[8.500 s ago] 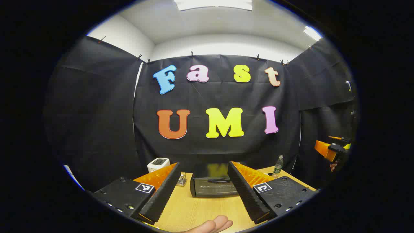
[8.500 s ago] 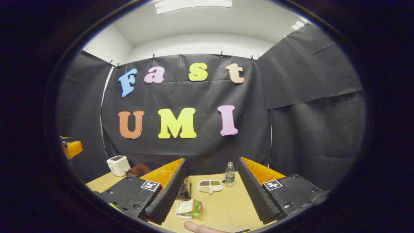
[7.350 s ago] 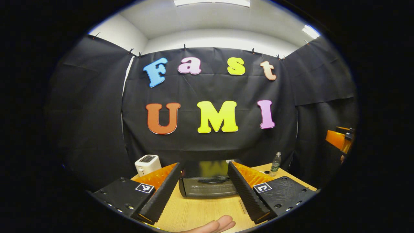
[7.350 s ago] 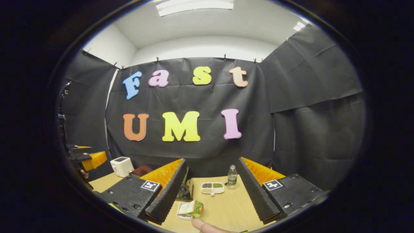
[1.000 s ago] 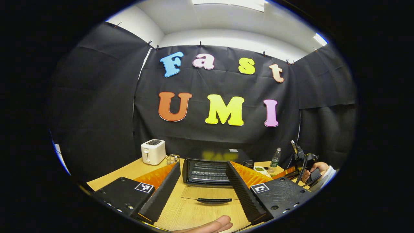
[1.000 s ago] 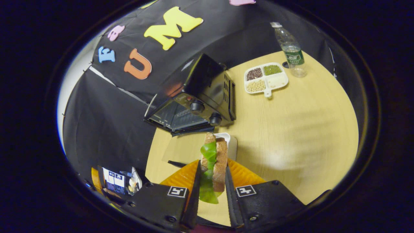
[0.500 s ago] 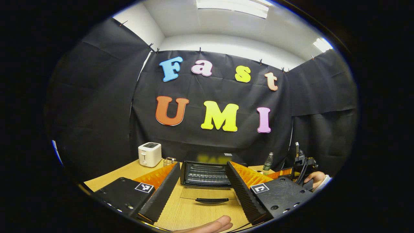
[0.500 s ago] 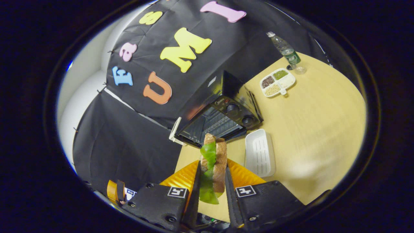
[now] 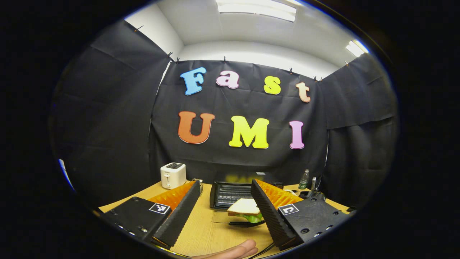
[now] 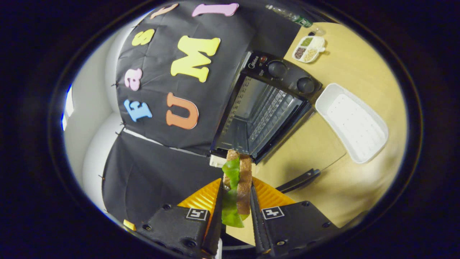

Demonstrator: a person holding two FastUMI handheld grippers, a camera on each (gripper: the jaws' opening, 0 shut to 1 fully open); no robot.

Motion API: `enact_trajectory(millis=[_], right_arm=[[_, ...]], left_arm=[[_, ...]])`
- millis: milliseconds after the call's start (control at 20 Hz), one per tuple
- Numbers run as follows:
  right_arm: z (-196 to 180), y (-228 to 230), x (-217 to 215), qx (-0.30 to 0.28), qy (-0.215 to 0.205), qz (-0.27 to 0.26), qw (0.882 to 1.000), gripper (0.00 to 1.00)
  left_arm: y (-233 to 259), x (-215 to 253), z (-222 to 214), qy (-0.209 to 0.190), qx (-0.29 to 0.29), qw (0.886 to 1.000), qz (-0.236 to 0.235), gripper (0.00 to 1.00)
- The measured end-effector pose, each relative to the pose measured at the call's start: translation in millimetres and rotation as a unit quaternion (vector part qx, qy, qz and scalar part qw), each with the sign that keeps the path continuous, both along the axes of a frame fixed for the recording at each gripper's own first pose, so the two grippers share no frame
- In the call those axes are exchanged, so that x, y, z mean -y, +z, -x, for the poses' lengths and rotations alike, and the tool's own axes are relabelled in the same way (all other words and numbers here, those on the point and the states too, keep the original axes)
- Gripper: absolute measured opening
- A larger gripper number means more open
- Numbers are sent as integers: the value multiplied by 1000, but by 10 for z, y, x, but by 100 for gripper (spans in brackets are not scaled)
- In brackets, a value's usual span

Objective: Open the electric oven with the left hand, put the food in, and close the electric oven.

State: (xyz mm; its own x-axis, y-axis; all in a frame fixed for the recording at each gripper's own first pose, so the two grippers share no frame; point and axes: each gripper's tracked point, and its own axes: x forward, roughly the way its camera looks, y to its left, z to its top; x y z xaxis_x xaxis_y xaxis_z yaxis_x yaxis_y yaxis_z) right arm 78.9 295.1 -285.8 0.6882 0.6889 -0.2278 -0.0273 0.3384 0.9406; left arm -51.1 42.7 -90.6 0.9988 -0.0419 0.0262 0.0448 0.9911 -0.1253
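Observation:
The black electric oven [image 10: 266,108] stands open, and its glass door [image 10: 309,151] lies flat on the table with the handle [image 10: 298,180] toward me. My right gripper [image 10: 235,183] is shut on the sandwich [image 10: 238,172], bread with green lettuce, held edge-on just before the oven mouth. In the left gripper view the sandwich [image 9: 244,208] hovers over the lowered door in front of the oven [image 9: 230,192]. My left gripper [image 9: 225,182] stands open and holds nothing, back from the oven.
An empty white tray [image 10: 354,122] lies right of the oven. A divided dish of beans [image 10: 309,45] and a water bottle [image 10: 291,16] sit farther back. A white toaster [image 9: 173,175] stands at the far left of the wooden table [image 9: 201,233]. A hand's fingers [image 9: 230,250] show at the bottom.
The right gripper has carried the sandwich from beside the tray to the front of the open oven, above the door. The left gripper stays open, barely shifted.

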Motion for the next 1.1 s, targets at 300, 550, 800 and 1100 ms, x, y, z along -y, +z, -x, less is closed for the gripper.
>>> enact_trajectory(millis=[300,550,800,1100], right_arm=[[-663,-256,-152,22,-137,14,990,41],[-1270,-303,-331,52,-203,28,977,41],[-1807,-507,-323,60,-260,58,962,41],[-2131,-590,-261,82,-294,90,948,41]], left_arm=[[-53,-67,33,-3,0,1000,-22,93],[-175,263,61,-55,-20,998,-33,94],[-168,306,78,-70,-18,996,-50,94],[-174,174,95,-63,-21,997,-46,94]])
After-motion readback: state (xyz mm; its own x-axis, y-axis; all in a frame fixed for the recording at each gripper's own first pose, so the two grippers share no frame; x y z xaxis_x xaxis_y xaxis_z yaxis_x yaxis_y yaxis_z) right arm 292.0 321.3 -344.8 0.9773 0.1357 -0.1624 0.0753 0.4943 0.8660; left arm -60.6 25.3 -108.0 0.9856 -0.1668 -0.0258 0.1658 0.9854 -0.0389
